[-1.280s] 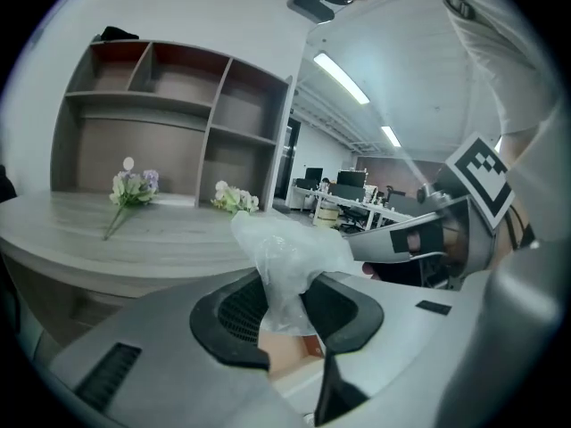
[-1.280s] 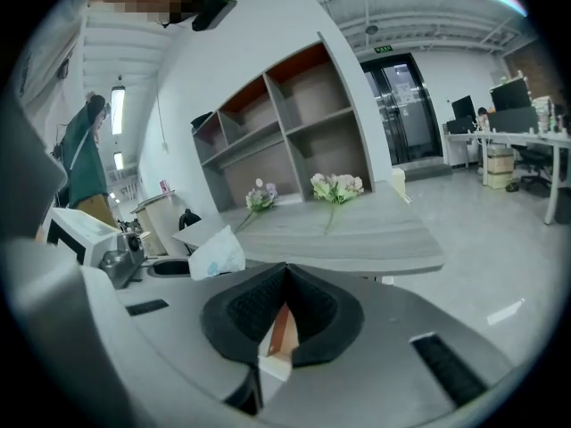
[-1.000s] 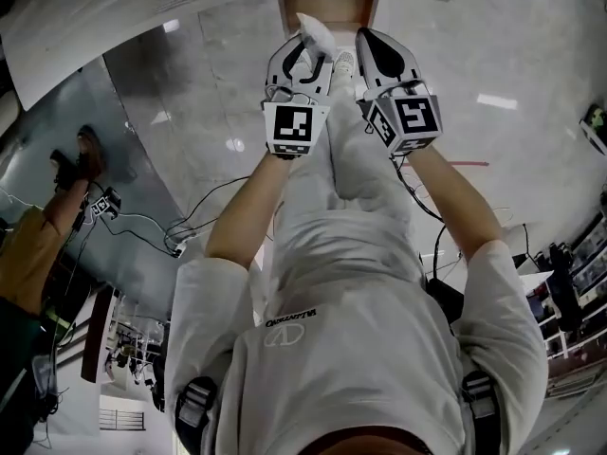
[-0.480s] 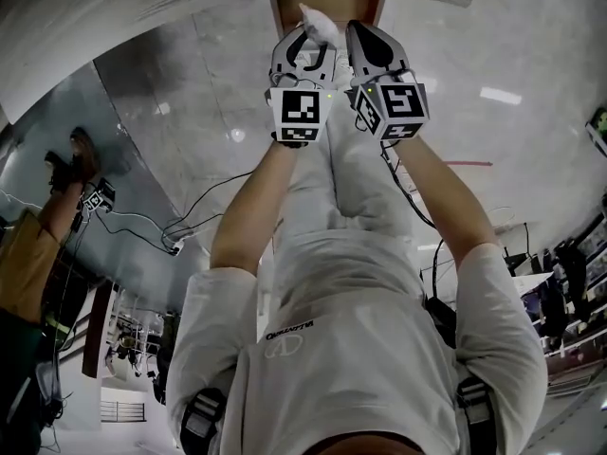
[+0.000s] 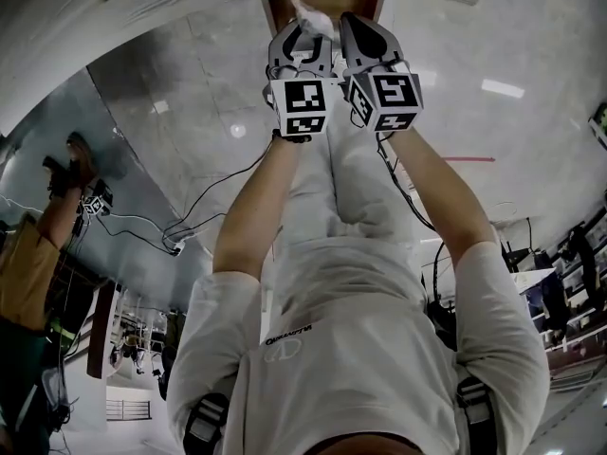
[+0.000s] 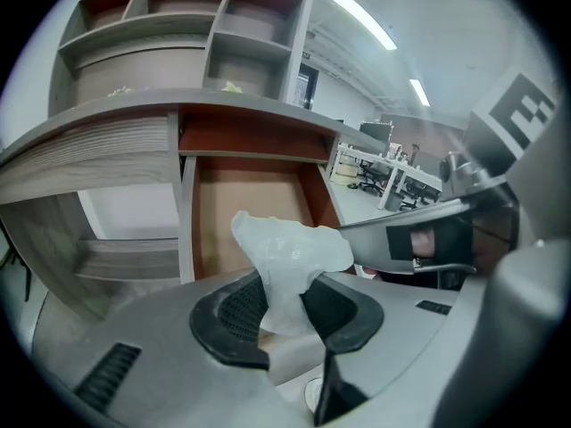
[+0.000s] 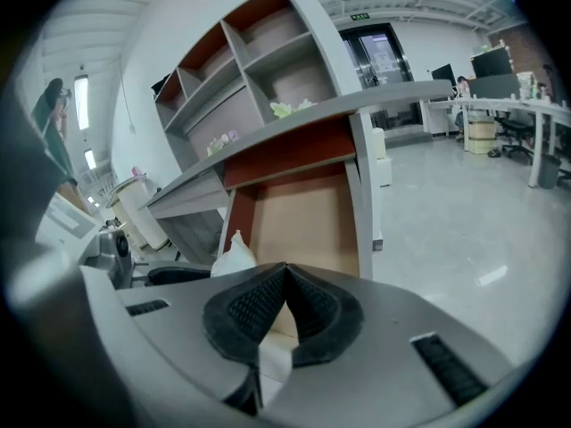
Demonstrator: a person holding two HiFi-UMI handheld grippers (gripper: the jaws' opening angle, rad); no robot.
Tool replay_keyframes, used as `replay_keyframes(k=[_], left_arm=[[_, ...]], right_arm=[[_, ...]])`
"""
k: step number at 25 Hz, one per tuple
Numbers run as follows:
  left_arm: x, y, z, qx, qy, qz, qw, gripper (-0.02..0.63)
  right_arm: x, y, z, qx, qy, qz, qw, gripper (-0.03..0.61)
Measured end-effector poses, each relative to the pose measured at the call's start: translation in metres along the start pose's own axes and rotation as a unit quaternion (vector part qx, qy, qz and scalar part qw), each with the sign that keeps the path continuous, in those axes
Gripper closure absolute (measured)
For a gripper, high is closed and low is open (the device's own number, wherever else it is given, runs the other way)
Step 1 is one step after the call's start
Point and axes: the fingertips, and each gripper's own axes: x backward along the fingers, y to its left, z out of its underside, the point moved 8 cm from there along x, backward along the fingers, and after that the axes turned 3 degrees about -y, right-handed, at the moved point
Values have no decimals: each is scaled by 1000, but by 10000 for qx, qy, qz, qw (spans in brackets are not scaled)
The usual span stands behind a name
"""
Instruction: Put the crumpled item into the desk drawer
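While the person's left claw point(image 6: 287, 317) is pinching the lower part of the crumpled white paper-like item point(image 6: 287, 255) between its two black ribbed pads, partly closed around it, the bulk of that item is sticking up above the pads. It is hanging in the air just in front of the pulled-out drawer with the brown wooden inside point(image 6: 250, 208), not lying in it. The drawer is sitting open under the grey top of the wood-grain counter point(image 6: 223, 114), which is carrying a grey shelf unit with red-brown backs point(image 6: 178, 25). Just beside the left claw, the right claw point(image 7: 284, 306) is pointing at the same drawer with its pad tips meeting and nothing between them. From the head view, both claws are reaching forward side by side.
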Motion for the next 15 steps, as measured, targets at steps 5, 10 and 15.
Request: replay_keyframes(k=[5, 10, 15], left_arm=[[-3, -5, -2, 35, 49, -65, 10000, 502], [-2, -1, 2, 106, 65, -104, 9999, 502], [-4, 4, 7, 276, 118, -110, 9995, 497]], right_arm=[[2, -4, -1, -25, -7, -22, 10000, 577], [-1, 0, 3, -64, 51, -116, 9999, 577], [-4, 4, 7, -61, 79, -130, 9999, 577]])
